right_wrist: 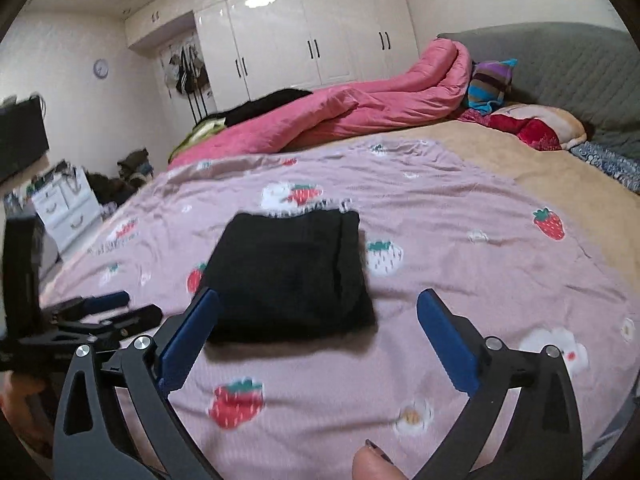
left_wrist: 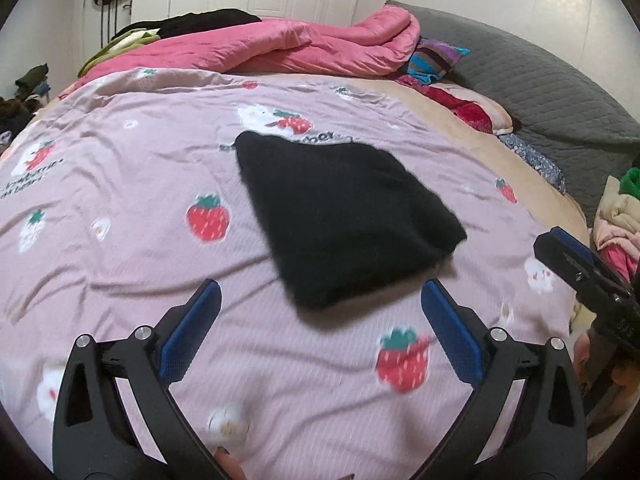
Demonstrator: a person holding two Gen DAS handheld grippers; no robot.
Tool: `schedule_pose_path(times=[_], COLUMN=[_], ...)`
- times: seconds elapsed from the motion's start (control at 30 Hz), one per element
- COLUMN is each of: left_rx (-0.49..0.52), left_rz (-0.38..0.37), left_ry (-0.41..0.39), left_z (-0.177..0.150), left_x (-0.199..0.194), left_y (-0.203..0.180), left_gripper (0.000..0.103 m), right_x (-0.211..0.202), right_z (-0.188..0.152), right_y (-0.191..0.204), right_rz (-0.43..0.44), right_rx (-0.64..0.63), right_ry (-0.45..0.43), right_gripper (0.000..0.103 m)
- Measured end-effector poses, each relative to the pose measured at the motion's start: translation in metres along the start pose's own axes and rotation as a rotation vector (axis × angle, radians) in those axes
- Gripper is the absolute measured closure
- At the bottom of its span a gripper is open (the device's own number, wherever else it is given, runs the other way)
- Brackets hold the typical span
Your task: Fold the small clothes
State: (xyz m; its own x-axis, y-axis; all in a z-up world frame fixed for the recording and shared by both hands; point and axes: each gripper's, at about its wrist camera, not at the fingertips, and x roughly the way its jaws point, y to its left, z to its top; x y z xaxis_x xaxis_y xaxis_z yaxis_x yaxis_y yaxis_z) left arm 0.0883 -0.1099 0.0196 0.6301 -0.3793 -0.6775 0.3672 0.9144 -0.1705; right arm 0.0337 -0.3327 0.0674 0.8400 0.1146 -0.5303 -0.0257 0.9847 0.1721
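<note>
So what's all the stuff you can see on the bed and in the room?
black garment: one, black, folded, lying on the strawberry sheet
strawberry sheet: one, pink with red strawberries, spread over the bed
pink quilt: one, pink, bunched at the far side
striped pillow: one, purple and blue, by the grey headboard
wardrobe: one, white, back wall
wall clock: one, left wall
left gripper: blue pads, open, empty
right gripper: blue pads, open, empty
</note>
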Motion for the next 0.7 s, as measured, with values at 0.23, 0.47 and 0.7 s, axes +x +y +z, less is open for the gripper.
schedule_pose_path(times=[0.23, 0.47, 0.7], left_rx=[-0.04, -0.053, -0.058], left_rz=[0.014, 0.035, 0.02], left_ry=[-0.022, 0.005, 0.019], left_z=[-0.039, -0.06, -0.063], left_x=[-0.018, -0.009, -0.005], left_y=[0.017, 0.03, 0.033], left_gripper=[0.009, 0.009, 0.009], right_x=[-0.009, 0.003, 0.012], right_z=[-0.037, -0.057, -0.062], right_y=[0.011, 0.01, 0.011], right_rz=[-0.027, -0.067, -0.074], right_rx=[-0.01, -0.003, 0.001], right_ry=[-0.003, 0.053, 0.083], right_gripper=[0.004, 0.004, 0.004])
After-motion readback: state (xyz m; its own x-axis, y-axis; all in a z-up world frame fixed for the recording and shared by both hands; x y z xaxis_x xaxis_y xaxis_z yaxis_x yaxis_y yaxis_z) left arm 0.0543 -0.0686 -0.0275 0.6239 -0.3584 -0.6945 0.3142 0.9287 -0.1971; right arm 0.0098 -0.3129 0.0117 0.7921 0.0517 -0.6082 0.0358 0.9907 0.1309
